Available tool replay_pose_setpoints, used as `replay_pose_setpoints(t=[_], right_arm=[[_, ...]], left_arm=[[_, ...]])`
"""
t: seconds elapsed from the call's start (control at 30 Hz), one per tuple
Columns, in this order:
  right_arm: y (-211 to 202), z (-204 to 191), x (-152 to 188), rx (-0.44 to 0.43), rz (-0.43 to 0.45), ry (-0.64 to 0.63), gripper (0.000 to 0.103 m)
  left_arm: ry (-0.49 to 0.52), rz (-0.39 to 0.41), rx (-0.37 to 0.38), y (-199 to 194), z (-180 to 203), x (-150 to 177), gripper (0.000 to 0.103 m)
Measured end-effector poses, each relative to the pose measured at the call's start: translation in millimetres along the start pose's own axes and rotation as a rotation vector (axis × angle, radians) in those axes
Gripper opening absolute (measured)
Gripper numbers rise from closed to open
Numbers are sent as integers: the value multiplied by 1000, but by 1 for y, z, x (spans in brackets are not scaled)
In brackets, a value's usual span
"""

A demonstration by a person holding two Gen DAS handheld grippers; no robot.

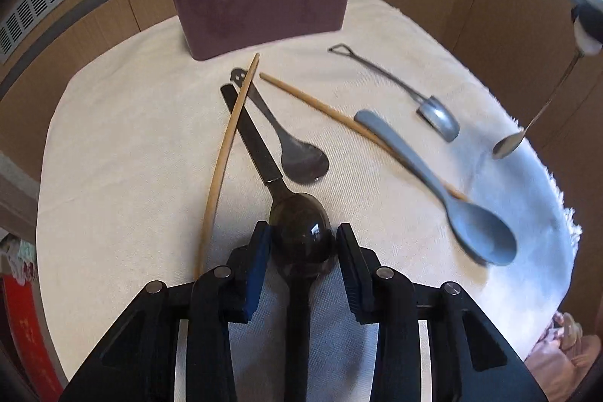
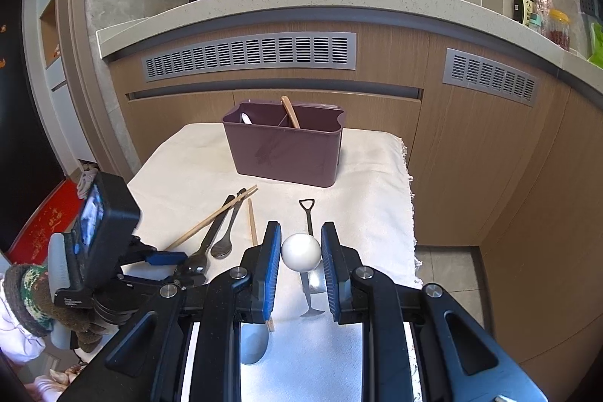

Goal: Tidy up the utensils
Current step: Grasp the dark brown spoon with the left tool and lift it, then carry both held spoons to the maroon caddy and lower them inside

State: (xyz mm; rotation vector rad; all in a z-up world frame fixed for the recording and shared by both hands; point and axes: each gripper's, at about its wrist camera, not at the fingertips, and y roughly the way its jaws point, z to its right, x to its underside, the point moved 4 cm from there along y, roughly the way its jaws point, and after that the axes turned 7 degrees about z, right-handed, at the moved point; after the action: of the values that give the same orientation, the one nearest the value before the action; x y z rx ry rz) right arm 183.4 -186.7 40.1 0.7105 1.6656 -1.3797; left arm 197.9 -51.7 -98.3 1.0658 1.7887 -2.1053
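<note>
Obstacles on cream cloth-covered table (image 1: 124,138):
- tall purple plastic two-compartment holder (image 2: 286,149), at far edge
- two bamboo chopsticks (image 1: 226,145), one crossing a black-handled spoon (image 1: 264,157)
- small steel spoon (image 1: 286,142), just beside
- grey plastic spoon (image 1: 444,191), lying over the second chopstick
- shovel-shaped metal spoon (image 1: 414,93)

Free room: bare cloth left of the chopsticks; open strip before the holder.

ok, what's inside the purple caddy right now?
The purple plastic utensil caddy has two compartments: a white-tipped utensil in the left one, a wooden handle leaning by the divider. Lower contents are hidden by its walls.
</note>
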Motion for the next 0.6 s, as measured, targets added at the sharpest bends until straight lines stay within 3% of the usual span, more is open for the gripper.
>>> replay_pose_setpoints(t=[0.33, 0.6], right_arm=[[-12, -12, -11, -23, 38, -16, 20], [-19, -22, -42, -58, 87, -30, 20]], left_arm=[[-102, 303, 11, -95, -9, -29, 34], [-93, 455, 30, -139, -8, -74, 34]])
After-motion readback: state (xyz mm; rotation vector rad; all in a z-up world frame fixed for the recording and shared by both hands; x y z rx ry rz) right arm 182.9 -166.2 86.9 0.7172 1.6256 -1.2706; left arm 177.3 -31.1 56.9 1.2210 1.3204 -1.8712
